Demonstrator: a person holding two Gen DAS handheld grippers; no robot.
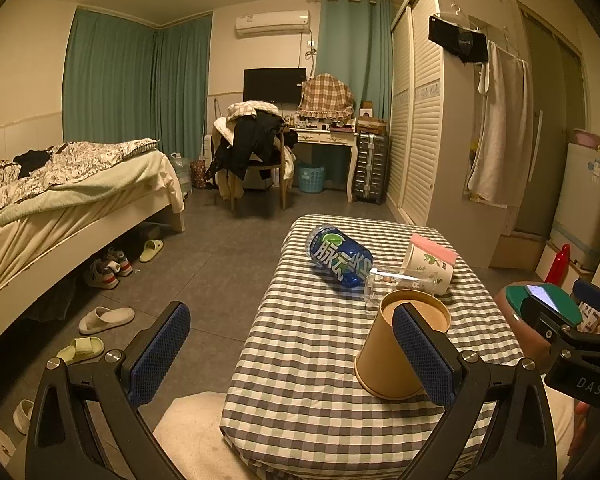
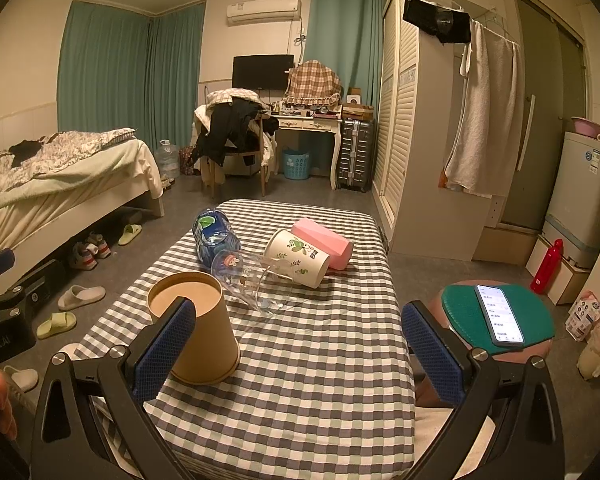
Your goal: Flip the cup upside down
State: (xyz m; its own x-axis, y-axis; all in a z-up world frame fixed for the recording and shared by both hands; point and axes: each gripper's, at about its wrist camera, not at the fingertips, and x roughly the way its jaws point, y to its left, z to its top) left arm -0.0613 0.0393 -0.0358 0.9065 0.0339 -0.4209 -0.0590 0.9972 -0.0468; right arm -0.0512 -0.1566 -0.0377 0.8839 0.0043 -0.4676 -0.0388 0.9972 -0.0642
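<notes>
On the checked table [image 2: 320,380], the brown paper cup [image 2: 196,332] stands upright at ten o'clock; both grippers' jaws gape empty, so pinch its wall low, then roll the wrist over

Both grippers, left [image 1: 292,354] and right [image 2: 300,350], are black frames with triangular cut-outs and silver screws at the joints. Each finger carries a blue pad [image 1: 160,354] with a fine dimpled texture. White lettering marks the bodies: "DAS" on one, what looks like "nRobot.AI" on the other. Bare skin of a hand [image 2: 2,408] shows at the edge.
</notes>
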